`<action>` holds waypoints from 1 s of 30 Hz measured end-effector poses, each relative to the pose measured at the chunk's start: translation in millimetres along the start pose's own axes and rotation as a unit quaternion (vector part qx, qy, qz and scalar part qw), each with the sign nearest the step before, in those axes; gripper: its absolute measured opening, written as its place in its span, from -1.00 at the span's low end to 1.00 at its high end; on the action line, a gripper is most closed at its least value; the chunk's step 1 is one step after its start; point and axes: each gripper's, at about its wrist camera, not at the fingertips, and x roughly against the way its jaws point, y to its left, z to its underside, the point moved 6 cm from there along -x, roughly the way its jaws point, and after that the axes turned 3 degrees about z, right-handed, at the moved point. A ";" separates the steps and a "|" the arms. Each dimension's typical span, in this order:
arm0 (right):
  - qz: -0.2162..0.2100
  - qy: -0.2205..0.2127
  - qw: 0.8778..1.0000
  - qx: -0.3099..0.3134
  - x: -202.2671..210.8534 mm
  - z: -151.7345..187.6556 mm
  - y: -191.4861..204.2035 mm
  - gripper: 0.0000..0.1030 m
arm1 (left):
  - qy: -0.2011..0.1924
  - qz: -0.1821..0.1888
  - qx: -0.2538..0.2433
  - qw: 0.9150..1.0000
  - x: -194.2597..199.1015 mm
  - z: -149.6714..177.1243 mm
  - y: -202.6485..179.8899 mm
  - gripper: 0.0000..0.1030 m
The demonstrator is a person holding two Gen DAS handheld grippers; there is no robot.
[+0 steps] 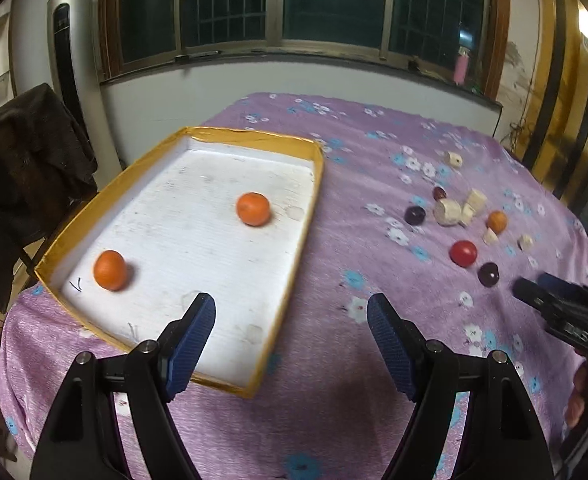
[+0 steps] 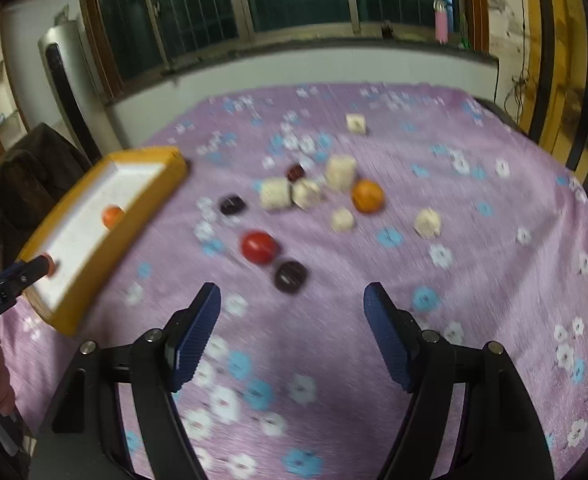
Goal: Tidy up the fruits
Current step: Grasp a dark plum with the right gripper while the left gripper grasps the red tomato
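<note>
Both grippers are spread wide with nothing between the pads right now: the left gripper (image 1: 291, 316) hangs over the near edge of the yellow-rimmed tray (image 1: 318, 152), the right gripper (image 2: 291, 308) over bare purple tablecloth (image 2: 494, 280). Two oranges (image 1: 110, 270) already sit in the tray, so I'd say we're between picks, lining up the next fruit. Closest to the right one is a dark plum (image 2: 290, 276), then the red tomato (image 2: 258, 247), and further back the last loose orange (image 2: 368, 196) among pale chunks (image 2: 275, 194). Next move probably needs a drop onto the plum or tomato, jaws straddling it before squeezing, since round stuff rolls.
</note>
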 end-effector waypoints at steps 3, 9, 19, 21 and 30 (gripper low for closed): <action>-0.003 0.014 1.000 0.017 -16.5 -2.2 6.0 0.24 | 0.003 0.001 -0.001 1.000 -0.7 1.2 -4.6 0.52; -0.020 0.015 0.999 0.038 -31.6 -8.0 24.3 0.15 | 0.005 0.010 -0.018 1.000 -10.4 -1.1 -18.9 0.52; 0.001 0.055 0.997 0.062 -70.9 -7.2 18.6 -0.31 | 0.017 0.021 -0.019 0.999 -31.5 -5.8 -35.8 0.52; 0.004 0.051 0.997 0.055 -70.7 -7.9 13.7 -0.55 | 0.020 0.027 -0.025 0.999 -37.9 -8.5 -47.9 0.52; 0.006 -0.005 1.000 0.021 -31.9 -8.8 -22.8 -0.55 | 0.042 0.077 -0.088 0.992 -80.3 -15.2 -138.7 0.52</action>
